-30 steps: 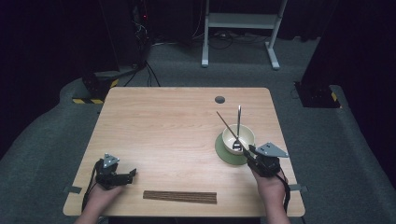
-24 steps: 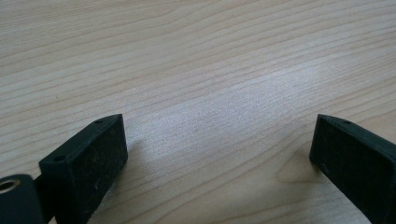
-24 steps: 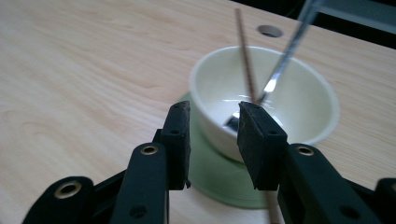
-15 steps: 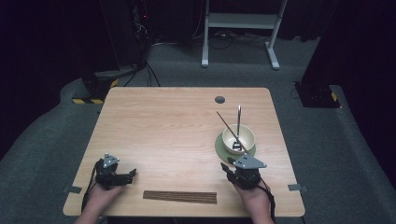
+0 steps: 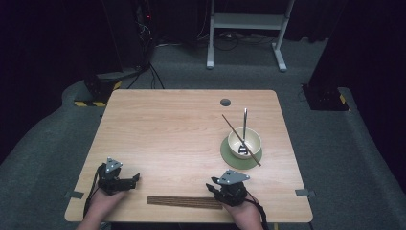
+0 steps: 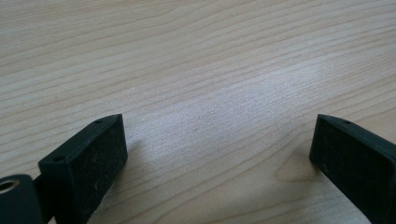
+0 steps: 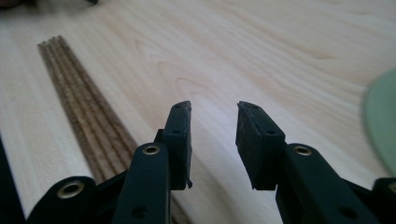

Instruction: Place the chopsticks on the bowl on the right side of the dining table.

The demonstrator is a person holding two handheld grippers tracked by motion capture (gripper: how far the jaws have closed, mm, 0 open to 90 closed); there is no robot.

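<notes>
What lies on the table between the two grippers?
In the high view, the dark wooden strip lies between the left gripper and the right gripper, near the table front edge. Its right end reaches the right gripper.

The bowl (image 5: 244, 142) sits on a plate (image 5: 229, 152) at the table's (image 5: 182, 124) right. A spoon (image 5: 244, 125) stands in it. Sticks (image 5: 184, 201) lie along the near edge.

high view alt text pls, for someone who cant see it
A person's hands hold two black grippers at the near edge of a wooden table, the left gripper open and the right gripper by a row of dark chopsticks. Farther right, a cream bowl on a green plate holds a spoon and a chopstick.
</notes>
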